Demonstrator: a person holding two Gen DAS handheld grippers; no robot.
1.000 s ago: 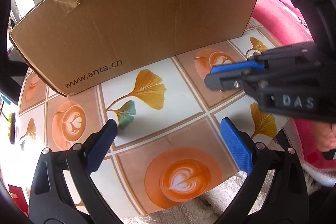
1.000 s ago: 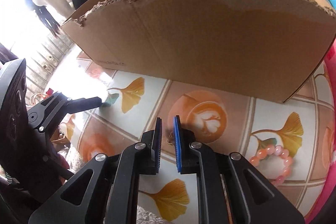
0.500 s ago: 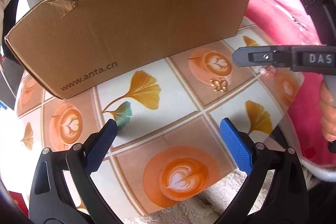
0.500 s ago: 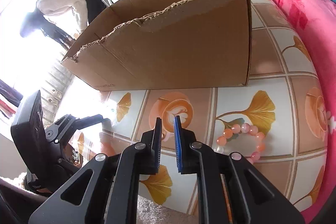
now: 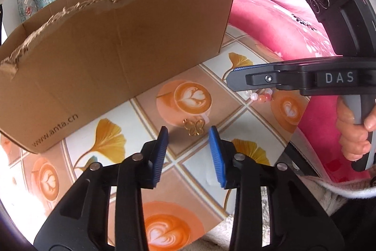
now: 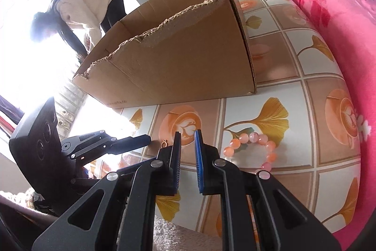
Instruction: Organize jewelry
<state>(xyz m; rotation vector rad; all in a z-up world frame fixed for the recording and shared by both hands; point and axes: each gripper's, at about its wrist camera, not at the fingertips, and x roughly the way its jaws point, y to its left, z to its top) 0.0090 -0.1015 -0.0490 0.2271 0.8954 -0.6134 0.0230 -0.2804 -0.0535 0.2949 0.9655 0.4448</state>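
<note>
Tiled tabletop [image 5: 112, 140], printed with ginkgo leaves and latte-art cups, fills the scene; pink floral bedding [image 6: 340, 22] lies along one edge, and a person in a pale top bends in the bright background of the right wrist view.

A torn-rimmed cardboard box [image 5: 112, 51] stands on the table. Side print reads "www.anta.cn"; the right tool's body reads "DAS".

Left gripper [image 5: 188, 140]: its jaws have just been closing and now stand at a narrow-to-middling gap. The gold butterfly charm [image 5: 193, 126] lies flat on the table just ahead of the blue pads, between their lines but not touched by them. Nothing is held.

Right gripper [image 6: 188, 145]: jaws nearly together with a thin slit between, nothing in it. The pink bead bracelet [image 6: 251, 147] lies on the table just beside it, untouched.

Step, as judged: the approach to pick up the charm, with no jewelry seen in the box yet.

Next move likely calls for lowering the left pads either side of the charm. The piece is thin and flat, so the pads may slide over it.
</note>
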